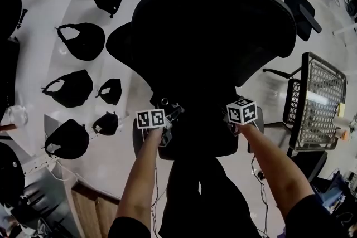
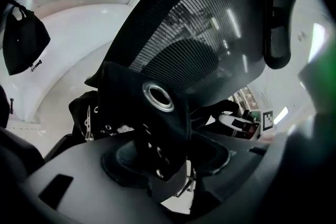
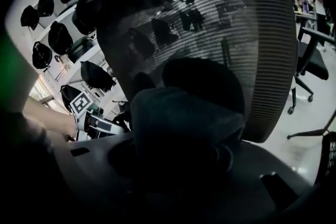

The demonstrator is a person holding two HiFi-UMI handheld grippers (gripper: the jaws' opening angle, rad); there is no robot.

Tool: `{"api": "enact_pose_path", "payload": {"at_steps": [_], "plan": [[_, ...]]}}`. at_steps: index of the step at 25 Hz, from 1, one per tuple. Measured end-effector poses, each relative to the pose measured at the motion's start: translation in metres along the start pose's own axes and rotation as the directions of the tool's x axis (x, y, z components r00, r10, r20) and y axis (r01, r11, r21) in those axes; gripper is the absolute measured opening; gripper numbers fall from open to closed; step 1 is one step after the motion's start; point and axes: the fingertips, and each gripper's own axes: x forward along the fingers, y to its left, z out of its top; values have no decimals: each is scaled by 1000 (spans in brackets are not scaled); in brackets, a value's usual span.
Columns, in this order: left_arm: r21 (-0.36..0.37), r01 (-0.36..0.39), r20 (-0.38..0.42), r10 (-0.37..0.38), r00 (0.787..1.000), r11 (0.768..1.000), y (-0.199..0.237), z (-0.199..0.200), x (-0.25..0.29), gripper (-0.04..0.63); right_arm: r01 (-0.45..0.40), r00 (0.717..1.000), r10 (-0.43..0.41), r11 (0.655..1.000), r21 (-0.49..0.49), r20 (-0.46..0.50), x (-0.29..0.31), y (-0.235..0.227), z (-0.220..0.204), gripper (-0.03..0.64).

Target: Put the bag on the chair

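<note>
In front of the chair (image 2: 210, 18) back, left gripper (image 2: 173, 176) and right gripper (image 3: 178, 165) stand parted, loosely around the bag (image 2: 126, 92).

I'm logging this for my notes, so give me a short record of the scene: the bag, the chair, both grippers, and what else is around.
bag: black, metal eyelet, in front of the mesh back of the chair
left gripper: open, bag's strap between its jaws
right gripper: open, dark bag fabric between its jaws
seat contact: too dark to tell
nearby: other black bags on the white floor, wire rack at right
</note>
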Motion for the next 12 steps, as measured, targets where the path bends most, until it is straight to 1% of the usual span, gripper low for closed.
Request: {"api": "enact_pose_path", "payload": {"at_steps": [2,4,8,12], "plan": [[18,-29,-11,29,1000,999,10,-6,1,210,9,1000,-9,1000,22,-14,7,-5,-12,176],[20,-42,-6,43,999,999,17,-8,1,237,22,1000,-21,999,47,-10,10,-10,-19,193],[3,-37,12,37,999,999,22,-10,-1,251,34,999,-34,996,84,5,13,-15,-26,225],[17,-38,13,38,999,999,19,-15,-7,260,33,999,-36,992,122,25,10,-14,-29,247]]}}
